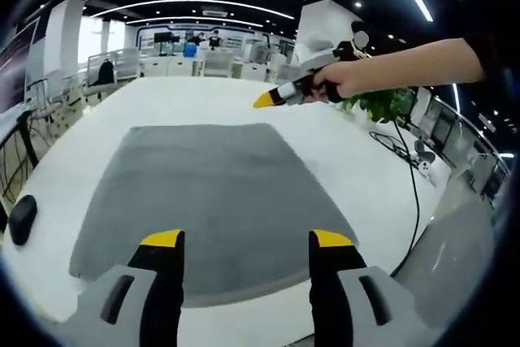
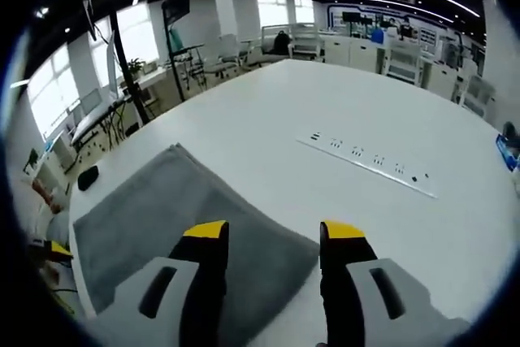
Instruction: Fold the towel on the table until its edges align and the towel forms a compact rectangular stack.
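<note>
On the smooth white table (image 1: 341, 160), a flat rectangular plush grey towel (image 1: 211, 201).

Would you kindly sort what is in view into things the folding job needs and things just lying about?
Needed:
- grey towel, spread flat
- white table
- left hand-held gripper, open
- right hand-held gripper, open

Lying about:
- black object at the table edge
- socket strip
- black cable
- plant
</note>
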